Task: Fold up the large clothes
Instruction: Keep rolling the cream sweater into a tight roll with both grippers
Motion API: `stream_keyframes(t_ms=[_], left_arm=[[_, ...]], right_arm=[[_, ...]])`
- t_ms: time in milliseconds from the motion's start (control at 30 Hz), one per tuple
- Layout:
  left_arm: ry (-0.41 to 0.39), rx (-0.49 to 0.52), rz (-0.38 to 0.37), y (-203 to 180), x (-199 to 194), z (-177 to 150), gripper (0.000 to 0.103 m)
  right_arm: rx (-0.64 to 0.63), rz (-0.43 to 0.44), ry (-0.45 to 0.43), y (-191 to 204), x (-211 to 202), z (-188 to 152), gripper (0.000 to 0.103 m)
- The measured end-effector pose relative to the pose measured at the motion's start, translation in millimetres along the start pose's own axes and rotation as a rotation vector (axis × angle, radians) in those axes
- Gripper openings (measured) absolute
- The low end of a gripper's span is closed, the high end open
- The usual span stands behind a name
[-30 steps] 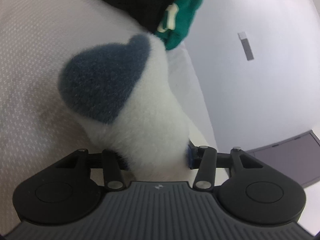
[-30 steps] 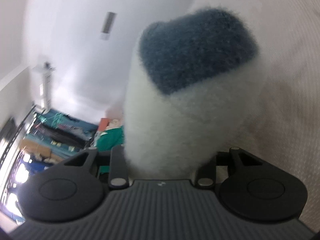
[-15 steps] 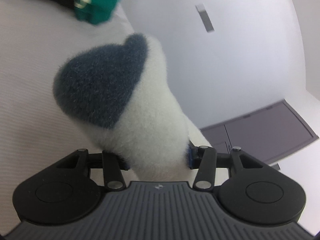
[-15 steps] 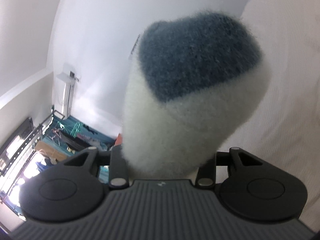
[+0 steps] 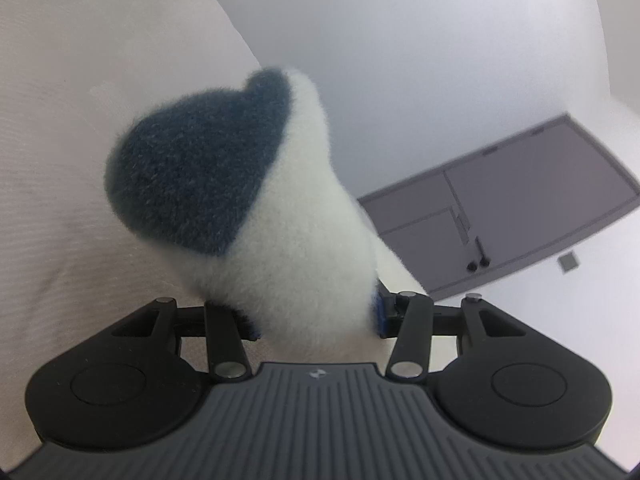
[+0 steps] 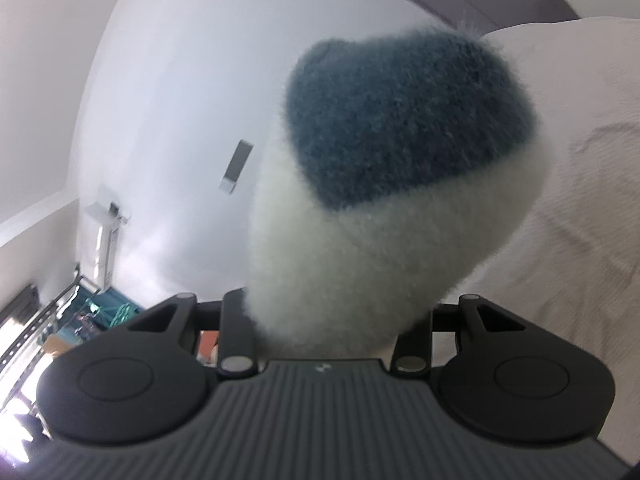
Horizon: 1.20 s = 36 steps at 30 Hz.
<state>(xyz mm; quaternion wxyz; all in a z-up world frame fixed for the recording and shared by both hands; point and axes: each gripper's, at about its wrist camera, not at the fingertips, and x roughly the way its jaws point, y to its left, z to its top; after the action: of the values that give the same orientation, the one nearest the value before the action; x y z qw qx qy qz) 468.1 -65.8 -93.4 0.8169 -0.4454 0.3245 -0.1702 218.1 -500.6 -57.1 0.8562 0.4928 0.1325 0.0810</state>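
No readable text, label or number shows anywhere.

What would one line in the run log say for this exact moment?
step: fold | left gripper: shut on fuzzy white-and-blue garment | right gripper: shut on same garment | beige bedding beside it

Both grippers' fingers hidden under fuzzy fabric (far shelves a blur)

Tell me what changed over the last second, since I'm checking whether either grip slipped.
Both grippers swung upward: the green garment left the left view, and the dark cabinet rose into it; the right view tilted toward the wall. The left gripper and right gripper stayed shut on the fluffy white-and-blue garment, nothing let go.
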Motion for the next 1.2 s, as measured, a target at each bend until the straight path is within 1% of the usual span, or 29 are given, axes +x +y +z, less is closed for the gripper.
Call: stream_keyframes(t_ms=[167,200,333,400,500,667,733,867,967,1000,1067,1100,1133,1167,1200], left_arm=[[0.044,0.055,0.024,13.0,49.9,-6.3,0.054],[0.051,0.066,0.027,12.8,45.8,-22.5,0.054],[0.065,0.091,0.028,31.9,60.9,-27.0,0.054],[0.065,0.109,0.02,41.2,65.8,-28.8,0.054],[0.066,0.141,0.002,49.4,64.6,-36.9,0.054],[0.085,0.197,-0.002,51.2,58.7,-53.1,0.055],[0.09,0.193,-0.003,57.6,58.3,-58.2,0.056],[0.1,0.149,-0.007,78.6,53.7,-69.5,0.06],[0.106,0.137,-0.012,96.0,50.3,-79.6,0.063],[0.108,0.134,-0.016,101.5,46.3,-80.2,0.063],[0.112,0.134,-0.02,103.7,44.0,-83.1,0.063],[0.117,0.137,-0.016,102.3,43.6,-83.5,0.063],[0.123,0.144,-0.007,100.6,40.8,-82.8,0.063],[0.13,0.152,0.005,99.0,37.6,-82.8,0.064],[0.137,0.162,0.014,102.0,30.2,-84.4,0.065]], right_arm=[[0.018,-0.042,-0.011,-43.6,16.2,-1.3,0.044],[0.019,-0.05,-0.009,-51.3,19.4,-3.0,0.044],[0.031,-0.07,-0.009,-73.9,26.0,-7.9,0.044],[0.036,-0.075,-0.009,-83.5,28.1,-16.8,0.044],[0.065,-0.076,-0.014,-97.4,27.4,-29.1,0.044],[0.132,-0.082,0.002,-118.7,24.2,-46.5,0.045],[0.143,-0.084,0.006,-121.8,24.1,-53.3,0.045],[0.18,-0.092,0.014,-130.4,23.1,-66.5,0.05],[0.183,-0.088,0.017,-141.3,21.4,-71.0,0.05],[0.181,-0.087,0.019,-150.7,17.7,-57.5,0.05],[0.185,-0.083,0.023,-159.3,12.0,-53.4,0.05],[0.19,-0.088,0.026,-158.2,12.8,-52.6,0.05],[0.196,-0.095,0.029,-165.3,5.1,-47.7,0.051],[0.203,-0.106,0.033,-163.7,4.5,-46.8,0.052],[0.209,-0.119,0.039,-149.8,5.5,-40.3,0.053]])
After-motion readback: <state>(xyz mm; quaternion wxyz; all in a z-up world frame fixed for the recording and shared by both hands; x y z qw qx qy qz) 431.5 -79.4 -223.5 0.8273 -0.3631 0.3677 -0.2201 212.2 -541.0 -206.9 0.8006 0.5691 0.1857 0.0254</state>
